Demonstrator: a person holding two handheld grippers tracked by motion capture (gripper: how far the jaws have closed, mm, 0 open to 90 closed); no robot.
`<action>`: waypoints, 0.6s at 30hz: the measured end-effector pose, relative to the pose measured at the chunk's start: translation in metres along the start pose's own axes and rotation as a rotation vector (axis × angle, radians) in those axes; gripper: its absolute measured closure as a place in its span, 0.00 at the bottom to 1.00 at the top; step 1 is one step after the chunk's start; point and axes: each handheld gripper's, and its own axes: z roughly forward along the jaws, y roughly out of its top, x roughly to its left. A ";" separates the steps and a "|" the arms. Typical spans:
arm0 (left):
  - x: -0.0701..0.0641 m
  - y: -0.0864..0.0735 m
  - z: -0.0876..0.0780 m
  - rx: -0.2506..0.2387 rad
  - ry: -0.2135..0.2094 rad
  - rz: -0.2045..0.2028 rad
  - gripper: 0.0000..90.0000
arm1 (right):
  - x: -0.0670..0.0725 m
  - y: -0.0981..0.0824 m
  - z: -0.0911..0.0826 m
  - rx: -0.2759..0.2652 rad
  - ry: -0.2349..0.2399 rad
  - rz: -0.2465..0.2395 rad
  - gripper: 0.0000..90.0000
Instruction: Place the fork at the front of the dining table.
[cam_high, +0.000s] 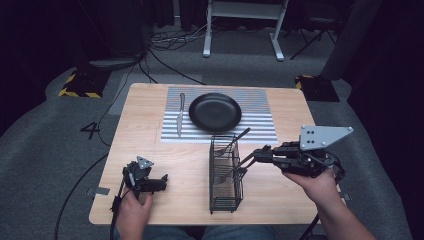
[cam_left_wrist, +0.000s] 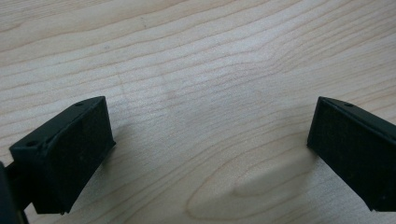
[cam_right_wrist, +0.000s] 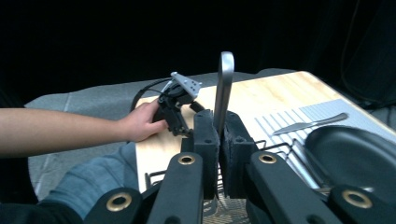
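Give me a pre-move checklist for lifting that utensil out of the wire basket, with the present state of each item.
1. Right gripper shut on the utensil handle: ok.
2. Utensil's lower end free of the wire basket: cannot tell.
3. Left gripper open, holding nothing, on bare table: ok.
4. Black plate bare for a drop: ok.
5. Knife on the striped mat, left of the plate: ok.

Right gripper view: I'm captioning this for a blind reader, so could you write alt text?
The right hand-held gripper is shut on a metal utensil handle that stands upright above a wire basket. Beyond lie a black plate, a knife and the left hand-held gripper.
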 end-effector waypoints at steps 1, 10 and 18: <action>0.000 0.000 0.000 0.000 0.000 0.000 0.00 | 0.000 0.000 0.000 0.000 0.000 0.000 0.96; 0.000 0.000 0.000 0.000 0.000 0.000 0.00 | -0.015 0.010 -0.027 -0.031 -0.023 0.020 0.96; 0.000 0.000 0.000 0.000 0.000 0.000 0.00 | -0.029 0.009 -0.043 -0.024 -0.060 0.036 0.96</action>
